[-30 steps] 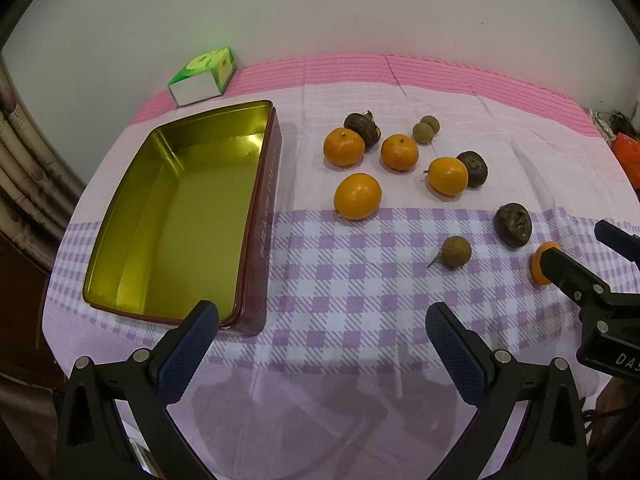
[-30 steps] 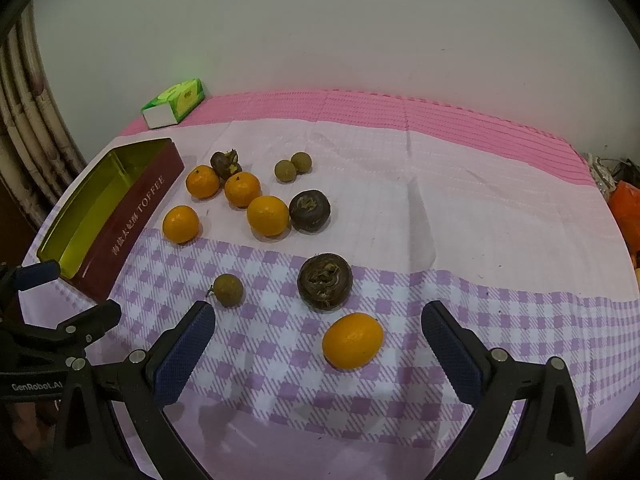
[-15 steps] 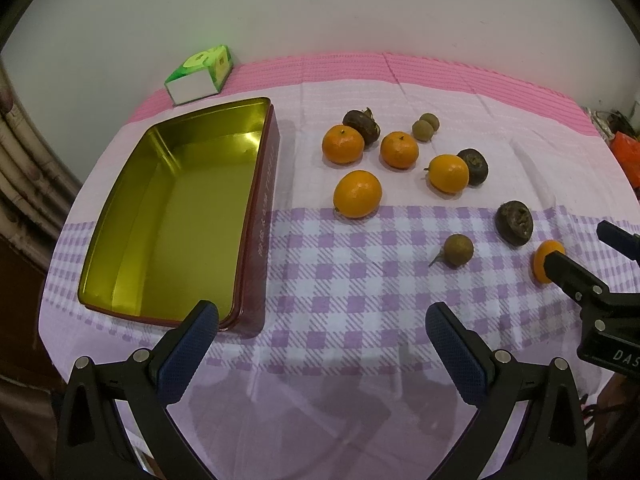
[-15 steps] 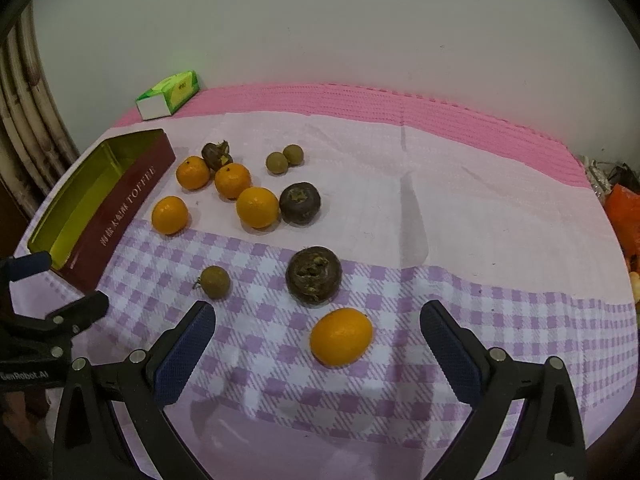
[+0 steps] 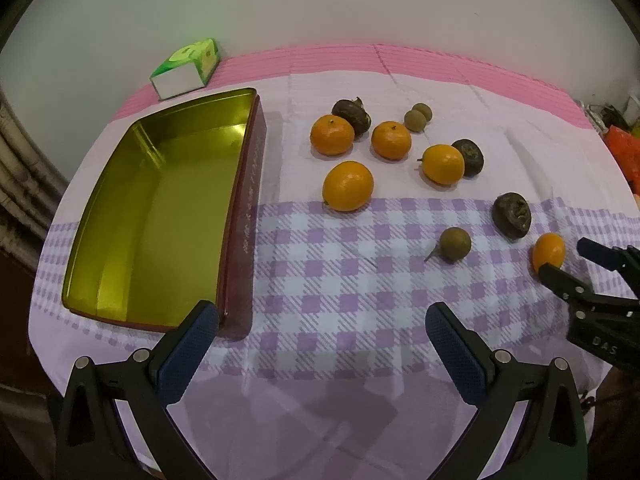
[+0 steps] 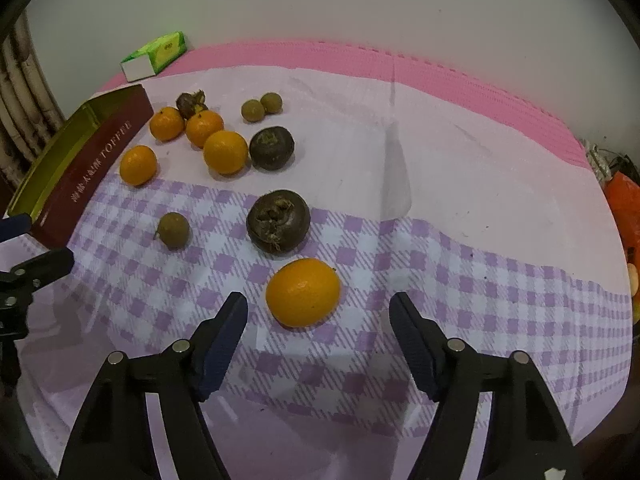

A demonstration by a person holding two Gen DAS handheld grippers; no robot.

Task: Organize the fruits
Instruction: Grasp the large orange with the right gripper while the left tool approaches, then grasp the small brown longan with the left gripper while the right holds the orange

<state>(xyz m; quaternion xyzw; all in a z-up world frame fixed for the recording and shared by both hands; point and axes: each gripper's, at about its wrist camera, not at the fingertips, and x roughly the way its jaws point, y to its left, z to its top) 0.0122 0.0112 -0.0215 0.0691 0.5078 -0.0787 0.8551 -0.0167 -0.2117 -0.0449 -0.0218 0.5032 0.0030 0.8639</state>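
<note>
Both grippers' ribbed fingers (image 6: 224,340) gape, the right flanking a smooth round orange (image 6: 303,292).

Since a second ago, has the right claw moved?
Yes. The right claw has advanced toward the nearest orange, which now sits just ahead of its open fingers; the dark fruit behind it also looms nearer.

Home dining table: checked tablecloth (image 5: 360,280), toffee tin (image 5: 248,200), tissue box (image 5: 186,68)
</note>
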